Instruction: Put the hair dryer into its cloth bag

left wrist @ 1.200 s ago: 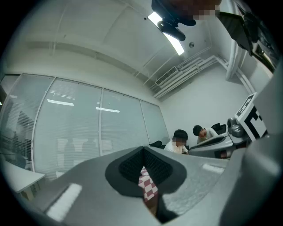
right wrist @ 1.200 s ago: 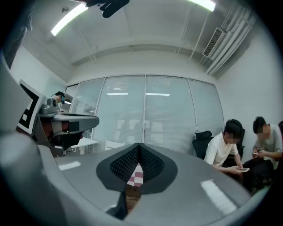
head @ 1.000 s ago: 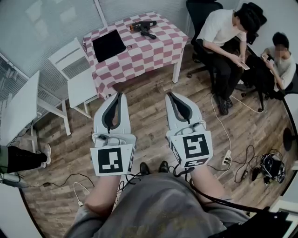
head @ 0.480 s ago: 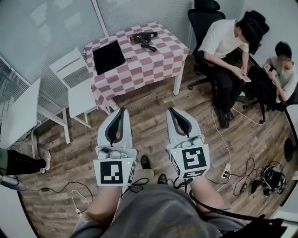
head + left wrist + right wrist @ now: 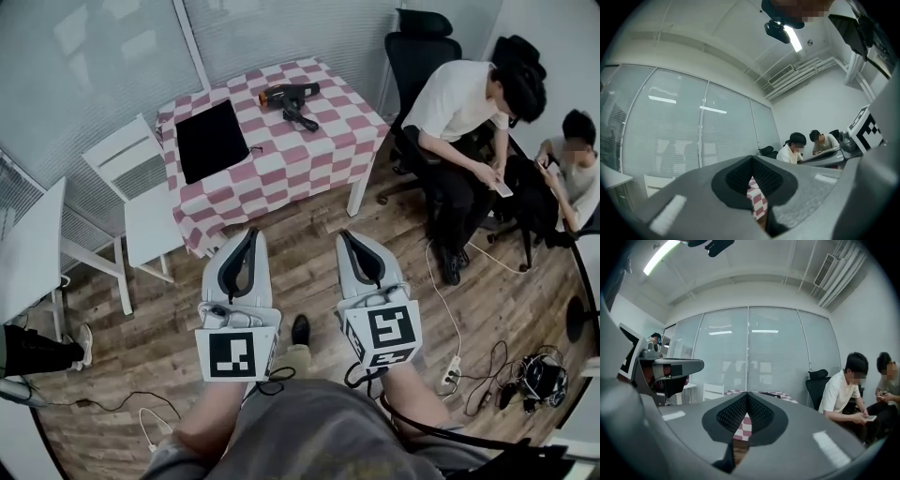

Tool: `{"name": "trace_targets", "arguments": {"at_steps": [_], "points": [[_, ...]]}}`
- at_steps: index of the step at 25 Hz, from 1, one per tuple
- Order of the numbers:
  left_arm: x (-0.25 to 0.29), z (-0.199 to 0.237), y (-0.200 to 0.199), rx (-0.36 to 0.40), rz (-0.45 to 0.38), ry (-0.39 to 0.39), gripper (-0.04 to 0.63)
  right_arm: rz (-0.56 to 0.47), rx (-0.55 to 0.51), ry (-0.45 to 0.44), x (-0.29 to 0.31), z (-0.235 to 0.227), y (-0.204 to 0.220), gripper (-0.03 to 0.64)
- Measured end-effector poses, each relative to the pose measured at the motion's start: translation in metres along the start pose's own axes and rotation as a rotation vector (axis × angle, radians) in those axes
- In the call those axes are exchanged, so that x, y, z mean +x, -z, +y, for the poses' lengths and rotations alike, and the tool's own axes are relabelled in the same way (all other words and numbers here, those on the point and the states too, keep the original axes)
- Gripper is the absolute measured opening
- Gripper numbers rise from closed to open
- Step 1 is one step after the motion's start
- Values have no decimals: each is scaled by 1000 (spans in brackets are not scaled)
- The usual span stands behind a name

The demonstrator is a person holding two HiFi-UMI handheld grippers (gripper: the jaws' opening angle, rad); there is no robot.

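A black and orange hair dryer lies near the far edge of a table with a red and white checked cloth. A flat black cloth bag rests on the table's left half. My left gripper and right gripper hover side by side over the wooden floor, short of the table, both shut with nothing between the jaws. In the left gripper view the tips of my left gripper meet; in the right gripper view my right gripper also has its tips together, and the checked cloth shows behind.
A white chair stands left of the table. Two seated people and a black office chair are to the right. Cables and a power strip lie on the floor at the right. A white desk is at the far left.
Both grippers, still shut, have moved forward toward the table, which now sits closer and larger in the head view.
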State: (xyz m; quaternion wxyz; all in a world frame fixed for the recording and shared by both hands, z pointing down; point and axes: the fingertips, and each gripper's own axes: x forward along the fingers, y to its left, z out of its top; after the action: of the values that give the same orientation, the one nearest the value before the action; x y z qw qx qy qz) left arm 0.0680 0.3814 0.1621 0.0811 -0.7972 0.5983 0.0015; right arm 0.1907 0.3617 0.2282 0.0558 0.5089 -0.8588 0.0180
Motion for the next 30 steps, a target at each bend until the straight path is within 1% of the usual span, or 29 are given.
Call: {"name": "trace_targets", "arguments": {"at_steps": [4, 9, 12, 16, 19, 22, 30], "points": [[49, 33, 3, 0, -15, 5, 0, 8, 2, 10, 57, -15, -9, 28], [99, 69, 5, 1, -47, -2, 0, -7, -21, 17, 117, -29, -26, 28], [123, 84, 9, -4, -42, 2, 0, -12, -30, 23, 145, -37, -35, 28], [150, 95, 15, 7, -34, 17, 0, -11, -27, 35, 174, -48, -39, 28], [166, 102, 26, 16, -9, 28, 0, -1, -20, 43, 191, -53, -35, 28], [178, 107, 31, 13, -6, 37, 0, 8, -15, 53, 202, -59, -30, 28], [217, 116, 47, 14, 8, 32, 0, 29, -18, 55, 240, -83, -24, 28]]}}
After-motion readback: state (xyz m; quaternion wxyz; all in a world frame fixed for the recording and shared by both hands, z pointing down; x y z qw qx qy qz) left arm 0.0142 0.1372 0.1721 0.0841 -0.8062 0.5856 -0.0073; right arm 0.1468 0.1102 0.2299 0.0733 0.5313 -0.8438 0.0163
